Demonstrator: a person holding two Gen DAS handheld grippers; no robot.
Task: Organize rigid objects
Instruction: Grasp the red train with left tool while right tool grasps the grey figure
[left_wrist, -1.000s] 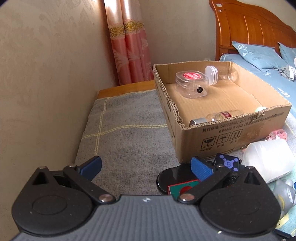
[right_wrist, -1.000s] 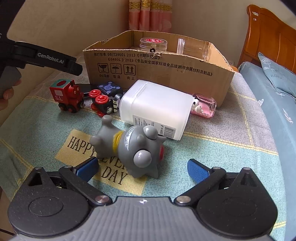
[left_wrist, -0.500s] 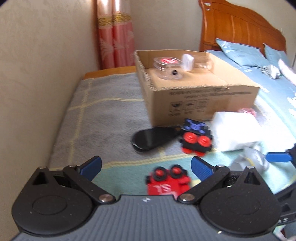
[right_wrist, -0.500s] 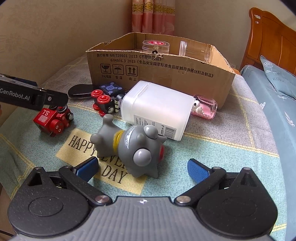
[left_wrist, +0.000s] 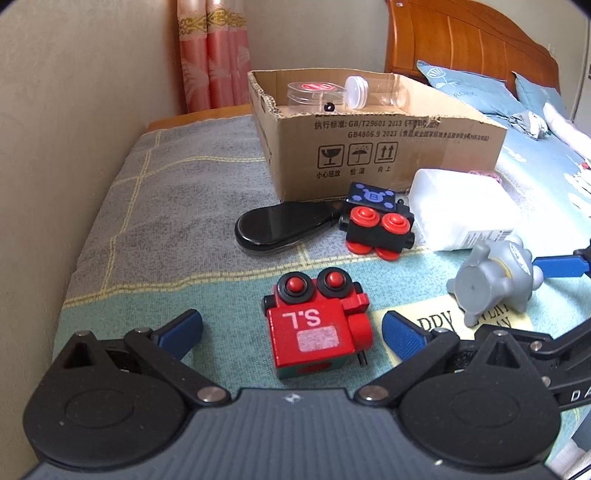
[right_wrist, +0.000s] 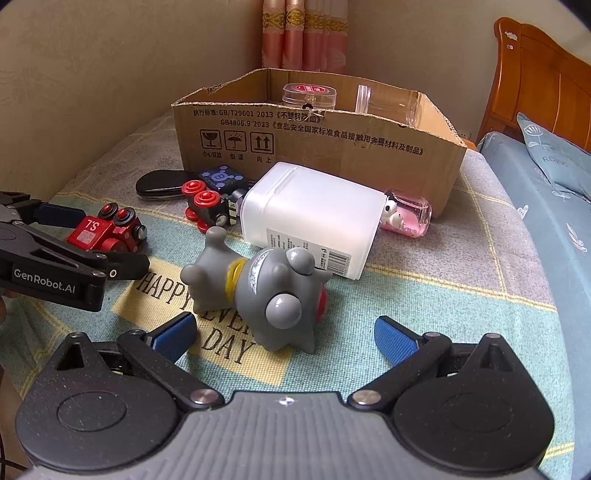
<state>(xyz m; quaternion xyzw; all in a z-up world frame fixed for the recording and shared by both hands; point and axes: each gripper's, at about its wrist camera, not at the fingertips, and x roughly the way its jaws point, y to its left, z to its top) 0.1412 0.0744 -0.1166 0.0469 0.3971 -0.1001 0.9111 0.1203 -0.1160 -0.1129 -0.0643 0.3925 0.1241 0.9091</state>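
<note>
The left gripper (left_wrist: 291, 326) has its blue fingers (left_wrist: 181, 328) spread wide, holding nothing, with the red toy train (left_wrist: 317, 328) lying on its side between them on the blanket (left_wrist: 147, 206). The train's wheels face up and away, and the letters "S.L" show on its red block. Whether the fingers touch it cannot be told; gaps show on both sides.

The right gripper (right_wrist: 284, 334) is likewise wide apart and empty, its fingers (right_wrist: 395, 338) flanking the head of a grey toy figure (right_wrist: 266, 288) that lies tipped over on the yellow "HAPPY EVERY DAY" patch.

Just past the figure lies a white plastic bottle (right_wrist: 314, 218) on its side, with a small pink case (right_wrist: 406, 214) holding a white figure at its far end. Left of the bottle is a black toy car (left_wrist: 376, 229) with red wheels, overturned, touching a black shoehorn (left_wrist: 284, 225).

Behind these stands an open cardboard box (left_wrist: 388, 147), against the blanket's far part. In it are a clear round container (left_wrist: 314, 94) with a red label and a clear jar (left_wrist: 380, 92) lying on its side with a white lid.

Beyond are a pink curtain (left_wrist: 210, 55), a wooden headboard (left_wrist: 461, 40) and blue pillows (left_wrist: 465, 88).
</note>
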